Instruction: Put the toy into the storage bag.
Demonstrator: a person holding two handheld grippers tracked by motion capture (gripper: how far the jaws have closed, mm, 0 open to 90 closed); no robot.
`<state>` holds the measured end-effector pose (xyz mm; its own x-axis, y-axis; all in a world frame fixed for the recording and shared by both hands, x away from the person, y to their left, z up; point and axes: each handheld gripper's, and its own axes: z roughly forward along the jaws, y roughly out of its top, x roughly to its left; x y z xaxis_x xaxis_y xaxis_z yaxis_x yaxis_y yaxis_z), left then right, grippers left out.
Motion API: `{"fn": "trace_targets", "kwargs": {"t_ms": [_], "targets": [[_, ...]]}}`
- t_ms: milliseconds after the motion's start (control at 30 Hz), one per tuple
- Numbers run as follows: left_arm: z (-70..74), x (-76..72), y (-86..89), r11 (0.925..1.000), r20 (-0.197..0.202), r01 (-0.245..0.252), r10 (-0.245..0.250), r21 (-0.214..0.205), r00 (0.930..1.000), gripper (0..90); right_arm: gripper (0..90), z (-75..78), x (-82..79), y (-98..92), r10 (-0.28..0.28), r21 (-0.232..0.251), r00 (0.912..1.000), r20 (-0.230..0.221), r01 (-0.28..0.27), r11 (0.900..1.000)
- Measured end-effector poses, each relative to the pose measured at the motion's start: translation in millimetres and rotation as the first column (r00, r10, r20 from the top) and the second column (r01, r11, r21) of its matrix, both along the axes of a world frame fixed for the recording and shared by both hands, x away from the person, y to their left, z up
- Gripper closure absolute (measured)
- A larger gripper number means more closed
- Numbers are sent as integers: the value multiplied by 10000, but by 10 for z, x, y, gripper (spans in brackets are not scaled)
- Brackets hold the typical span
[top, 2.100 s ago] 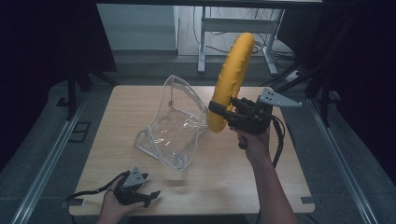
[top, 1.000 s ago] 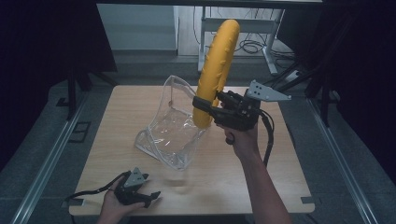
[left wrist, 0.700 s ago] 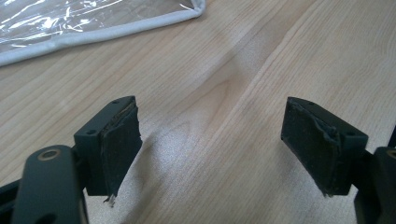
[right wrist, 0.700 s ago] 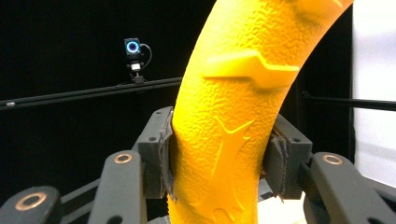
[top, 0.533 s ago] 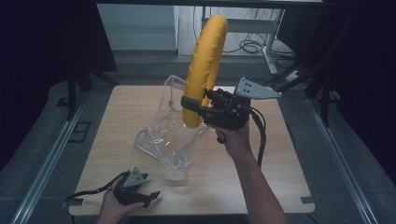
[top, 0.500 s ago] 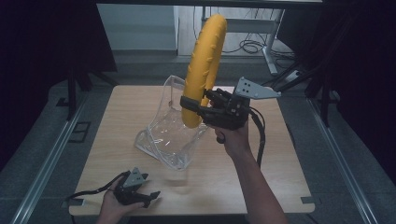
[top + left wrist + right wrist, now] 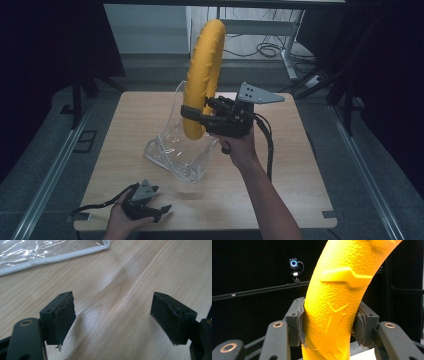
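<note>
We take this for a lab recording bay: black curtains (image 7: 50, 45) close in a lone wooden table (image 7: 295, 165) on a grey floor with metal rails (image 7: 47, 170). A small ring-lit camera (image 7: 294, 263) sits on a bar, and loose cables (image 7: 260, 49) lie under a metal desk frame (image 7: 290, 45) behind.

Wooden table (image 7: 295, 165) — a clear, seemingly plastic bag (image 7: 175, 150) on it.

Dim, dark surroundings; lit tabletop (image 7: 300, 150) shows soft sheen, mildly soft focus.

Yellow curved toy (image 7: 202, 75) — clear bag (image 7: 180, 145) — pale wood table (image 7: 295, 150)
</note>
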<state>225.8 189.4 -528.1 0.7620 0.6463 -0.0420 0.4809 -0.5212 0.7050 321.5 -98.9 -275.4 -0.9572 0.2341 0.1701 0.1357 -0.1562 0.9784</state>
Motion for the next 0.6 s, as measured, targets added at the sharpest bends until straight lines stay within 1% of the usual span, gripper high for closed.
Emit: {"fn": "trace_targets", "kwargs": {"t_ms": [267, 400, 500, 600], "targets": [[-4, 1, -1, 10000, -18, 54, -54, 45, 10000, 197, 498, -31, 5, 109, 252, -105, 9997, -39, -252, 9996], [-4, 2, 0, 10000, -10, 56, -56, 64, 10000, 197, 498, -66, 16, 167, 421, -180, 9989, -195, -424, 9989], [-6, 0, -1, 9999, -15, 81, -81, 79, 10000, 197, 498, -88, 28, 206, 540, -195, 9983, -209, -544, 9983], [-11, -1, -3, 9999, -29, 110, -110, 112, 9999, 196, 498, -113, 28, 240, 709, -253, 9970, -314, -717, 9971]]}}
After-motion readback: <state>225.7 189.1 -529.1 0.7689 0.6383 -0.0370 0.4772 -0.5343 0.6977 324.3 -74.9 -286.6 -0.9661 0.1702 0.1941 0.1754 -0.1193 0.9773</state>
